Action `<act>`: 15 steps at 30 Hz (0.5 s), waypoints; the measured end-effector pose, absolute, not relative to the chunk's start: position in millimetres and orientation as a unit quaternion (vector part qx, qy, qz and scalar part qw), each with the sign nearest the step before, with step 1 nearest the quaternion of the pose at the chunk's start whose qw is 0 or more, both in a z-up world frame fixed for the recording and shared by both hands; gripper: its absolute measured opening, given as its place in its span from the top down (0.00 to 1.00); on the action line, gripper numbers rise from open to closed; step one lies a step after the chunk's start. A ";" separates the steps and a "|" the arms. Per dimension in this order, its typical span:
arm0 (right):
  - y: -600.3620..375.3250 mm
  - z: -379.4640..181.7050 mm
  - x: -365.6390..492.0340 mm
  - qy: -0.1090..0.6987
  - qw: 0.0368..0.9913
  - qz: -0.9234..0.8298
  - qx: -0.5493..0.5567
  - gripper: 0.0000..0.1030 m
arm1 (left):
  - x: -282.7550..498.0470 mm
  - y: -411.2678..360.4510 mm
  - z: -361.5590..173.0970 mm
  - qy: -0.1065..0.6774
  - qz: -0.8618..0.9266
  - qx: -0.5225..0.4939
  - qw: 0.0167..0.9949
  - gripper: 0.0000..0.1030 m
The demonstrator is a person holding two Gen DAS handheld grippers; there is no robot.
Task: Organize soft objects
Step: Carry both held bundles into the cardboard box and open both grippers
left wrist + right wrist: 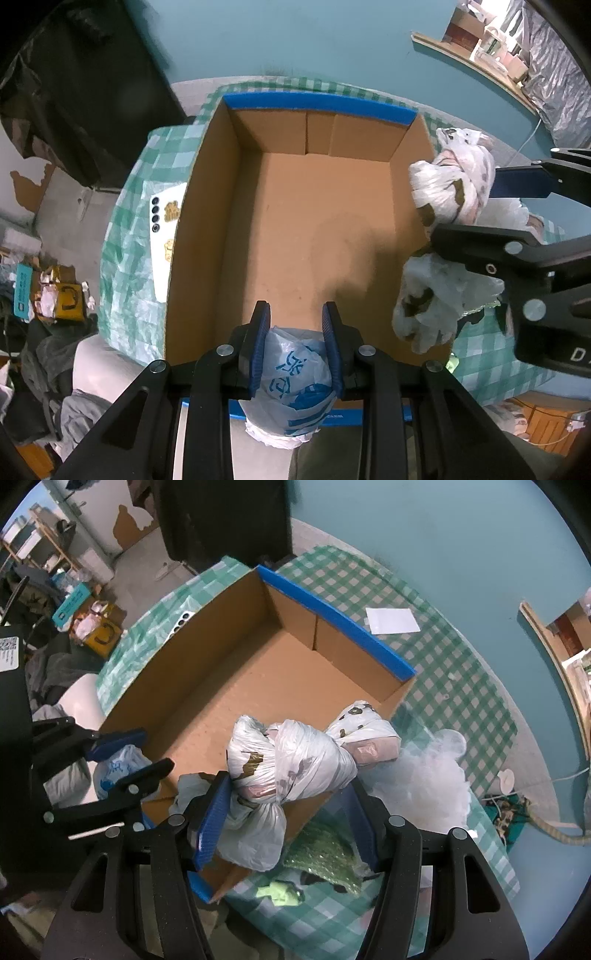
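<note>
Cardboard box [306,221] sat empty mid-tabletop. Left gripper [295,332] clenched blue bag [295,376] over near wall; right gripper [284,812] clenched white bundle [291,760] over right wall. Best cleared rims, lowered, then released.

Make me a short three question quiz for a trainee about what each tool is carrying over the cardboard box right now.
1. True or false: the open brown cardboard box with blue-taped rims already has bags lying on its floor.
2. Which tool grips the white plastic bag with blue printing? A) left tool B) right tool
3. Fill in: the knotted white plastic bag with brown and pink spots is held by the ____ tool.

Key: 1 false, the floor is bare; 2 A; 3 right.
</note>
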State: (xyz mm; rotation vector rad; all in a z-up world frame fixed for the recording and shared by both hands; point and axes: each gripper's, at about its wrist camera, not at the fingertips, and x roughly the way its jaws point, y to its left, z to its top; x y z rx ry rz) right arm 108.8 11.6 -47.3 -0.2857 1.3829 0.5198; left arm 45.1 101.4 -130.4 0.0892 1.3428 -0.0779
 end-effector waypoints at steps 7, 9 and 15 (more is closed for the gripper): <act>24.4 -58.5 113.0 0.637 0.721 0.232 -0.145 0.39 | 45.8 110.3 -135.0 0.619 -0.033 0.041 0.784 0.50; 24.8 -58.9 114.3 0.638 0.721 0.232 -0.142 0.32 | 45.2 112.5 -135.0 0.620 -0.033 0.043 0.783 0.50; 21.4 -52.4 114.2 0.633 0.729 0.224 -0.138 0.22 | 43.7 121.8 -131.1 0.618 -0.023 0.037 0.785 0.41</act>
